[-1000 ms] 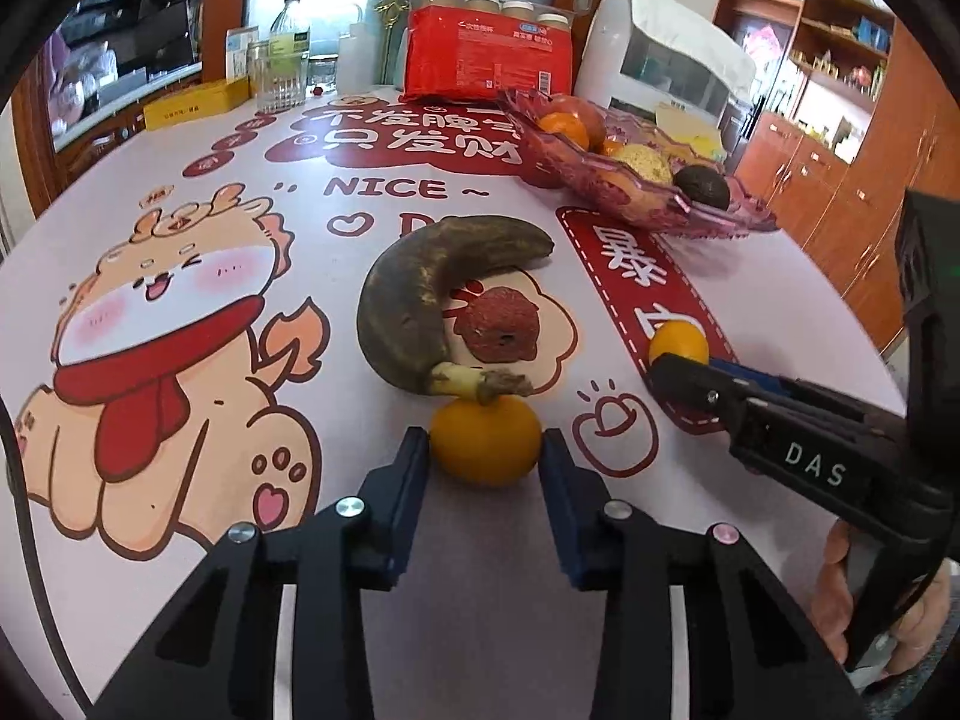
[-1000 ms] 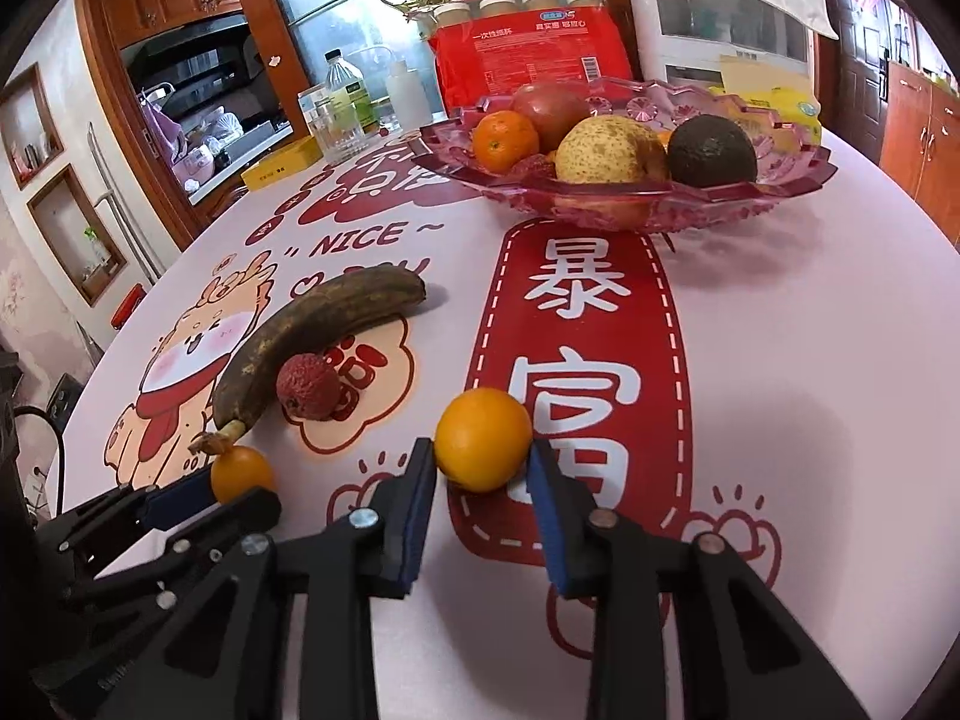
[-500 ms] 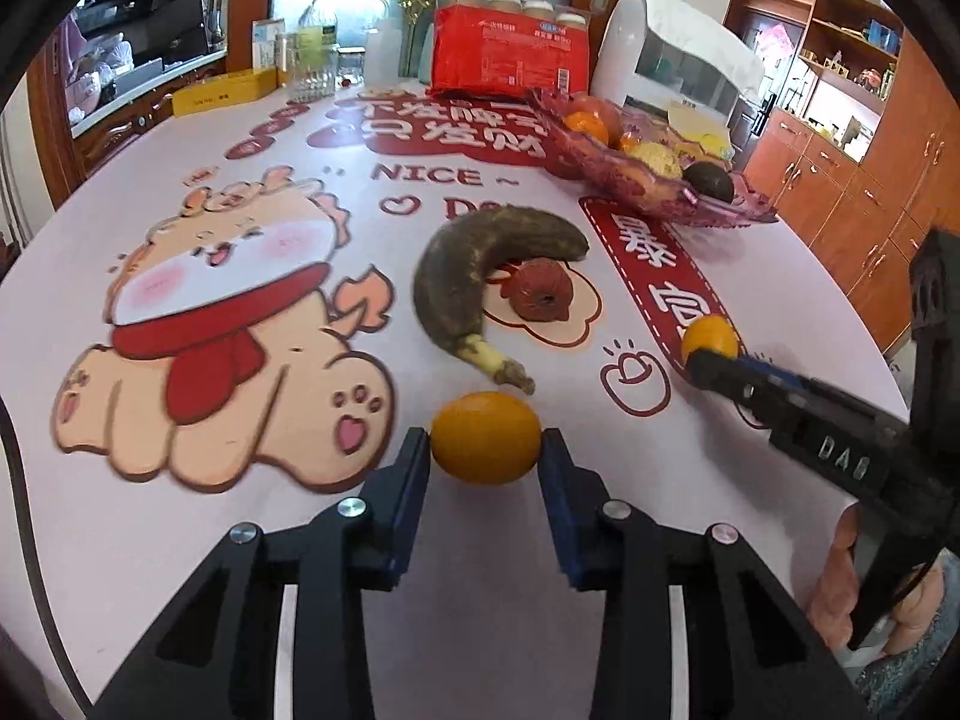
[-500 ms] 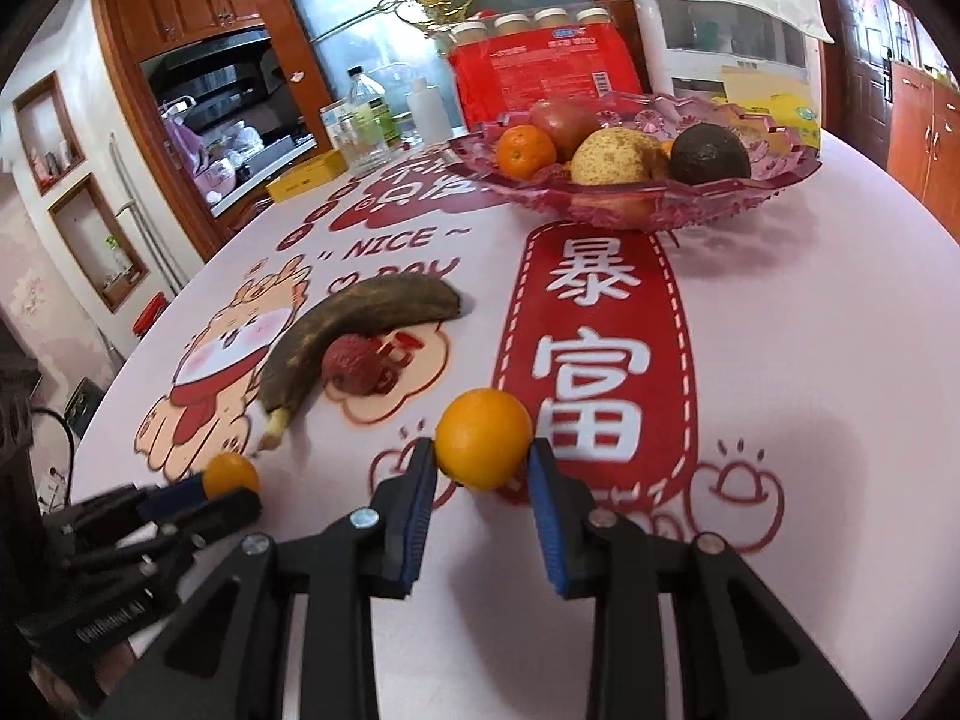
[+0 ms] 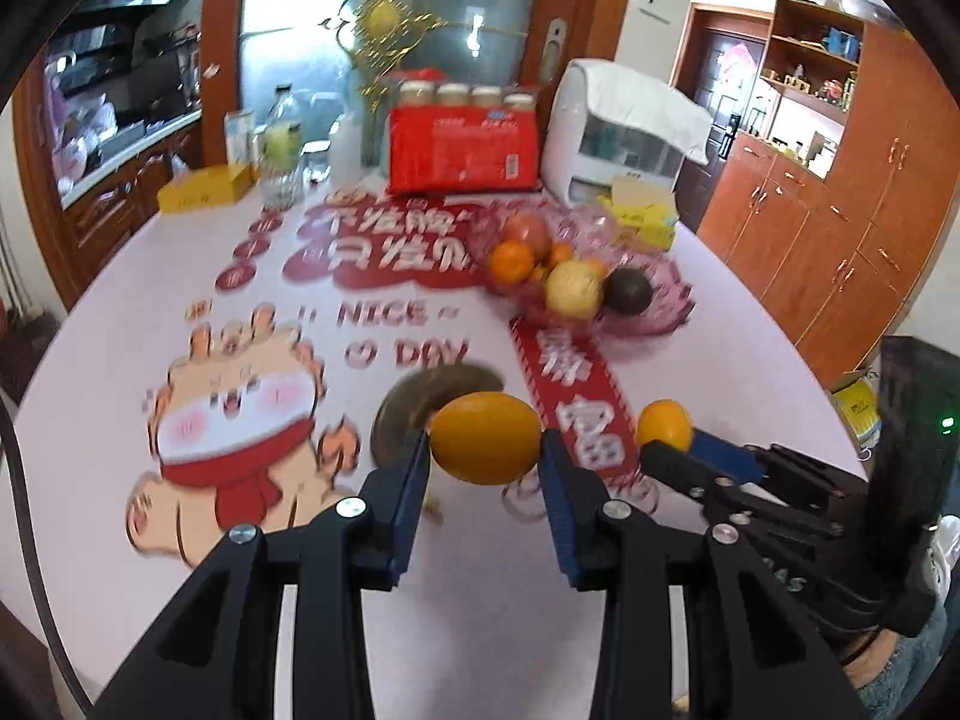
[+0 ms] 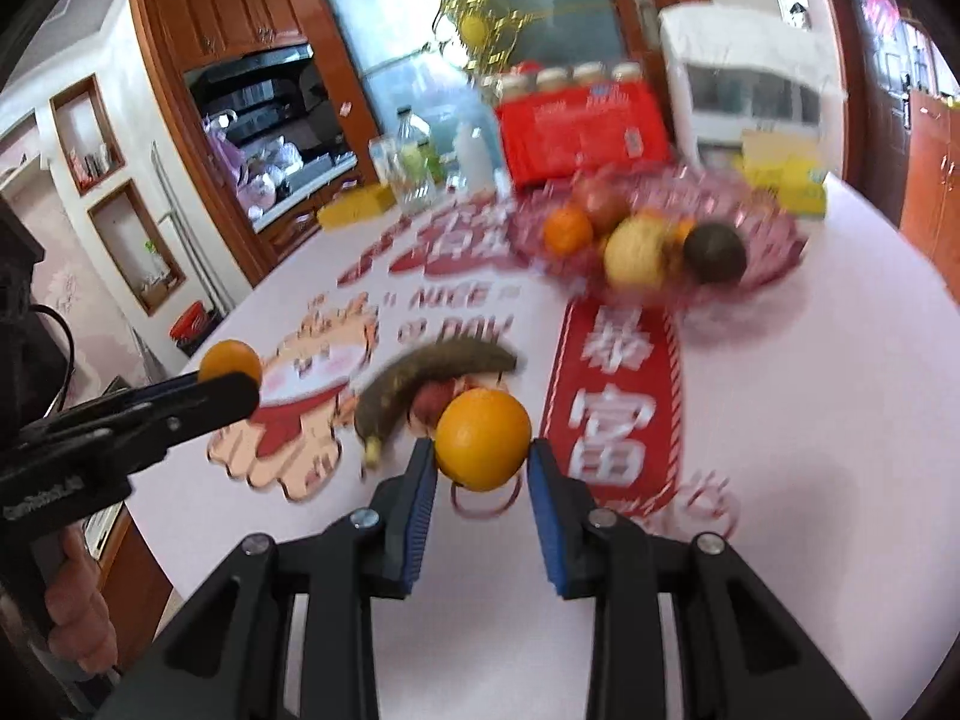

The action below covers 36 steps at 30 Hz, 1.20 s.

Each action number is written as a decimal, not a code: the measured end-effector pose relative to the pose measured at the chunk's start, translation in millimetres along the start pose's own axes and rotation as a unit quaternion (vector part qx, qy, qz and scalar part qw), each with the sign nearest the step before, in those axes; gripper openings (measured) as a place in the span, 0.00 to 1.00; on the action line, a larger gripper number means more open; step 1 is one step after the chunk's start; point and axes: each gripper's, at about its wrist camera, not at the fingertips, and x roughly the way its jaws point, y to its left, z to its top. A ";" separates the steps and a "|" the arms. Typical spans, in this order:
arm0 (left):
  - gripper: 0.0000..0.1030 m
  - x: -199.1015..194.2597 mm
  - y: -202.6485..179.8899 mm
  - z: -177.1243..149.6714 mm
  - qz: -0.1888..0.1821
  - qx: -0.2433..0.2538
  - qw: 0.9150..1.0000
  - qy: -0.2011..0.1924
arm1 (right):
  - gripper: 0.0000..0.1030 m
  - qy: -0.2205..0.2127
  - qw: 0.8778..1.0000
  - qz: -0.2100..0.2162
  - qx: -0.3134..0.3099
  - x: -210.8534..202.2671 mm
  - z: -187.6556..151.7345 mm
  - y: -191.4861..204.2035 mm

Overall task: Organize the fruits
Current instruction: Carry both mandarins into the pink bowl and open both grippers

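Observation:
My left gripper (image 5: pixel 486 450) is shut on an orange (image 5: pixel 486 446), lifted above the table. In the same way my right gripper (image 6: pixel 483 450) grips a second orange (image 6: pixel 483 438) in the air. Each gripper shows in the other's view: the right one (image 5: pixel 666 438) with its orange (image 5: pixel 663 423), the left one (image 6: pixel 231 381) with its orange (image 6: pixel 230 360). A blackened banana (image 6: pixel 429 381) and a red lychee (image 6: pixel 433 403) lie on the table below. Far back stands the pink glass fruit bowl (image 5: pixel 660 312) with several fruits.
A red drinks pack (image 5: pixel 462 153), a white appliance (image 5: pixel 624 132), bottles (image 5: pixel 279 150) and yellow boxes (image 5: pixel 204 189) line the table's far edge. The tablecloth (image 5: pixel 120 324) bears a cartoon print. Wooden cabinets (image 5: pixel 840 228) stand to the right. A hand (image 6: pixel 78 618) holds the left gripper.
Both grippers have risen off the table with their oranges held. The banana, the lychee and the bowl now sit lower and farther away in both views.

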 end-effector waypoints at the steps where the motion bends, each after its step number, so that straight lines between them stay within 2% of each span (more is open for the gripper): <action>1: 0.35 -1.7 -2.5 10.1 -0.003 0.002 1.000 0.001 | 0.30 -0.005 1.000 0.001 0.005 -10.5 13.3 -3.8; 6: 0.35 -6.0 -16.9 72.6 -0.001 0.021 1.000 0.004 | 0.30 -0.016 1.000 -0.023 0.012 -43.4 71.1 -18.7; 12: 0.35 1.8 -34.3 146.6 0.003 0.050 0.999 -0.003 | 0.30 -0.051 0.997 -0.044 0.040 -81.7 167.0 -54.0; 15: 0.35 16.3 -40.0 182.3 0.013 0.058 0.998 -0.013 | 0.30 -0.066 0.994 -0.071 0.057 -88.4 207.8 -74.2; 19: 0.35 57.5 -43.1 213.3 0.013 0.056 0.998 -0.006 | 0.30 -0.068 0.991 -0.084 0.078 -78.0 240.7 -98.5; 22: 0.35 99.9 -47.2 219.8 0.005 0.053 0.998 0.017 | 0.30 -0.057 0.990 -0.094 0.084 -53.8 250.0 -112.2; 25: 0.35 143.5 -57.8 216.5 0.016 0.067 0.997 0.026 | 0.30 -0.038 0.990 -0.107 0.088 -17.8 247.4 -124.9; 28: 0.35 181.8 -69.3 207.2 0.029 0.082 0.996 0.031 | 0.30 -0.013 0.989 -0.109 0.102 19.8 237.1 -139.6; 31: 0.35 212.9 -77.4 196.0 0.025 0.088 0.995 0.043 | 0.30 0.013 0.987 -0.111 0.117 58.5 219.0 -152.8; 36: 0.35 250.0 -84.9 183.4 0.030 0.098 0.993 0.052 | 0.30 0.036 0.984 -0.124 0.120 97.6 193.7 -165.8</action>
